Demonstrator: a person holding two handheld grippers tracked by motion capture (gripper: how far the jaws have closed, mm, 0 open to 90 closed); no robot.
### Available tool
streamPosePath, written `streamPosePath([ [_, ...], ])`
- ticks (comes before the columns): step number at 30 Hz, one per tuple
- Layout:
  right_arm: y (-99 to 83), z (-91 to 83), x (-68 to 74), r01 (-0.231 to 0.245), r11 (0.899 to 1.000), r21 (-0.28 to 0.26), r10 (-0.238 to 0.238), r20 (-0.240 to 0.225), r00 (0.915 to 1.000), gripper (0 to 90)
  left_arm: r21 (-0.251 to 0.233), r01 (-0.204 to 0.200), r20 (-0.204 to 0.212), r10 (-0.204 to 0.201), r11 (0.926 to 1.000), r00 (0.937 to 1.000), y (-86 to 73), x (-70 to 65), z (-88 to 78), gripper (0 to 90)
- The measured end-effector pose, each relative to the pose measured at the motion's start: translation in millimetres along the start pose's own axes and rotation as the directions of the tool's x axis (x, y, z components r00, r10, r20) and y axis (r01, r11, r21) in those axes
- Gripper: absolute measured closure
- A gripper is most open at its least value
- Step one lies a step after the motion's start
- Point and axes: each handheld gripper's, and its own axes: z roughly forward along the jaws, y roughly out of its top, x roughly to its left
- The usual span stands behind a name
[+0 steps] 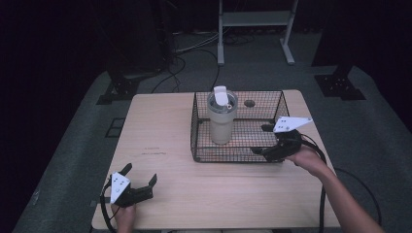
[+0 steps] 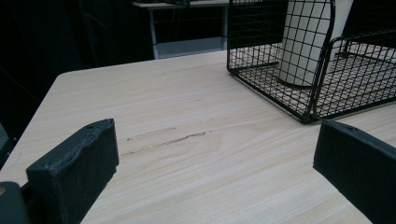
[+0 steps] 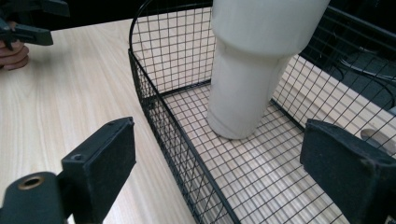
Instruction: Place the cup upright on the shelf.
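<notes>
While the right gripper hovers at the basket's near right corner, jaws spread wide and empty, the tumbler stands upright inside the basket, left of centre. Left gripper sits low over the table's near left corner, jaws also spread, gripping nothing, well apart from the basket.

The room is dim, with the far part almost black. A pale wood-grain surface with rounded corners stands on a grey carpeted floor. Beyond it, a light metal frame rises at the far centre. Black cables trail over the floor to its left. Dark stand feet sit at far left and far right.
</notes>
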Motion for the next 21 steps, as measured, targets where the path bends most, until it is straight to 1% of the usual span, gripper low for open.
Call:
streamPosePath([
  [2,-3.5,-1.9,1.9,-0.004,1.0,-0.006,0.004,0.002,1.0,9.9,0.001,-0.001,0.0,0.001,1.0,1.0,0.0,0.3,-0.1,0.0],
  [3,-6.2,-3.6,3.7,-0.014,1.0,-0.019,0.014,-0.001,0.9999,9.9,-0.001,0.0,0.0,0.0,1.0,1.0,0.0,0.3,0.0,0.0],
  [6,-9.3,-4.9,5.2,-0.013,1.0,-0.024,0.013,0.003,0.9999,9.9,0.0,-0.001,0.0,0.001,1.0,1.0,0.0,0.3,-0.1,0.0],
  [7,-12.4,-6.1,6.2,-0.022,0.999,-0.031,0.022,0.001,0.9997,9.9,0.002,-0.003,0.0,0.003,1.0,1.0,0.0,0.2,-0.3,0.0],
  [9,-13.6,-6.5,6.7,-0.024,0.999,-0.032,0.024,0.001,0.9997,9.9,0.001,-0.002,0.0,0.002,1.0,1.0,0.0,0.2,-0.2,0.0],
  [14,-18.4,-8.8,10.8,-0.019,0.999,-0.034,0.019,-0.004,0.9998,9.9,0.001,-0.002,0.002,0.002,1.0,1.0,0.0,0.2,-0.3,0.0],
  [16,-19.7,-9.9,12.5,-0.016,1.0,-0.023,0.016,-0.004,0.9999,9.9,0.001,-0.001,0.001,0.001,1.0,1.0,0.0,0.3,0.0,0.0],
  [21,-24.2,-15.2,19.1,-0.003,0.999,-0.033,0.002,-0.008,1.0,9.9,0.001,-0.002,0.0,0.002,1.0,1.0,0.0,0.2,-0.1,0.0],
])
